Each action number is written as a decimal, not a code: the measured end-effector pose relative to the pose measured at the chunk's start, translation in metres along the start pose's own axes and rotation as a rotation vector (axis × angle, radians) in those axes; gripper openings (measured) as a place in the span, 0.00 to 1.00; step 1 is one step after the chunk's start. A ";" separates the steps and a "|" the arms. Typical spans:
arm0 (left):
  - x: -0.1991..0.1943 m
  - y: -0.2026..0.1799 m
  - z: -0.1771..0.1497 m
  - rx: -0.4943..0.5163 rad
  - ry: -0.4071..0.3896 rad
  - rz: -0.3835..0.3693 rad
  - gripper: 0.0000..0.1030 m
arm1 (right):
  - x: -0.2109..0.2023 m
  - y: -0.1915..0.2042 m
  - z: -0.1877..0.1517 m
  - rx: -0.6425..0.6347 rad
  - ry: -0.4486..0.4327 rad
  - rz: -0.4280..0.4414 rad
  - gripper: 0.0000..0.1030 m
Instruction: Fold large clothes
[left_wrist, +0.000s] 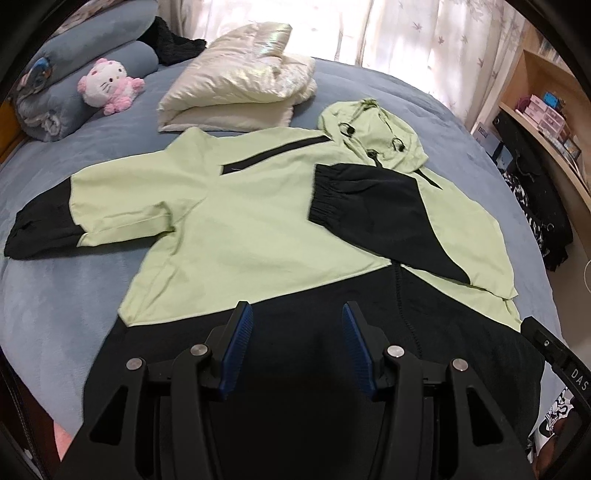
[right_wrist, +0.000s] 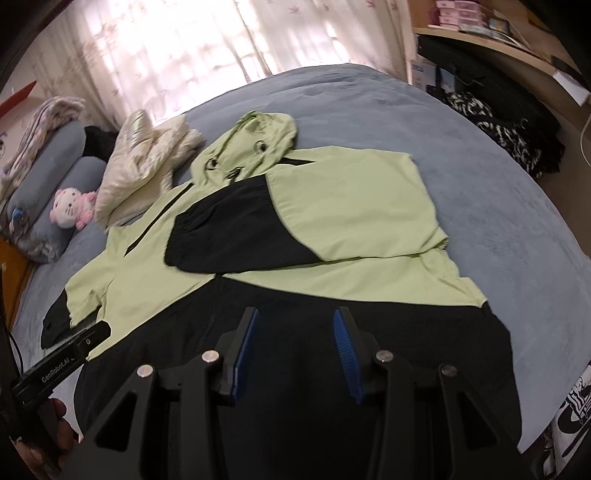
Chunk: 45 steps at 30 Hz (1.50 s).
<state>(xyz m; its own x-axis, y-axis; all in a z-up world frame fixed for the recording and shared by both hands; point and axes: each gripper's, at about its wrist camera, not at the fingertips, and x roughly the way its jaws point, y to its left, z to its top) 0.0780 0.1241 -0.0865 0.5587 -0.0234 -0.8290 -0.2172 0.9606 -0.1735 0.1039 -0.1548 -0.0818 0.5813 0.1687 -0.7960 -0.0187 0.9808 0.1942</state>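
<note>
Folding is partly done: the green-and-black jacket (left_wrist: 258, 229) lies mid-frame on the bed (left_wrist: 66, 295), one sleeve (left_wrist: 354, 199) already across its chest. Left gripper (left_wrist: 297, 347) and right gripper (right_wrist: 295, 350) hover released; I judge the spread sleeve (left_wrist: 55, 225) at frame left needs grasping next.

One hooded jacket (left_wrist: 258, 229), green and black, is seen spread across the bed (left_wrist: 74, 314). One cream padded garment (left_wrist: 236, 85), one pink and white plush toy (left_wrist: 107, 86) and two grey bolsters (left_wrist: 66, 88) are counted toward its far left corner. Two open grippers are counted, left (left_wrist: 297, 317) and right (right_wrist: 295, 325).
</note>
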 end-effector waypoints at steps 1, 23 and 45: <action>-0.003 0.007 0.000 -0.007 -0.006 -0.002 0.48 | -0.001 0.005 0.000 -0.008 -0.002 0.001 0.41; -0.014 0.183 0.009 -0.242 -0.028 -0.011 0.48 | 0.022 0.195 0.008 -0.261 -0.042 0.112 0.50; 0.051 0.410 0.011 -0.707 -0.110 -0.331 0.48 | 0.122 0.372 -0.003 -0.505 0.019 0.225 0.50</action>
<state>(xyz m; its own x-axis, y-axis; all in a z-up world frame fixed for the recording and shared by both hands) 0.0266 0.5201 -0.1941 0.7516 -0.2145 -0.6238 -0.4620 0.5038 -0.7299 0.1656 0.2305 -0.1085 0.5030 0.3770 -0.7777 -0.5315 0.8445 0.0656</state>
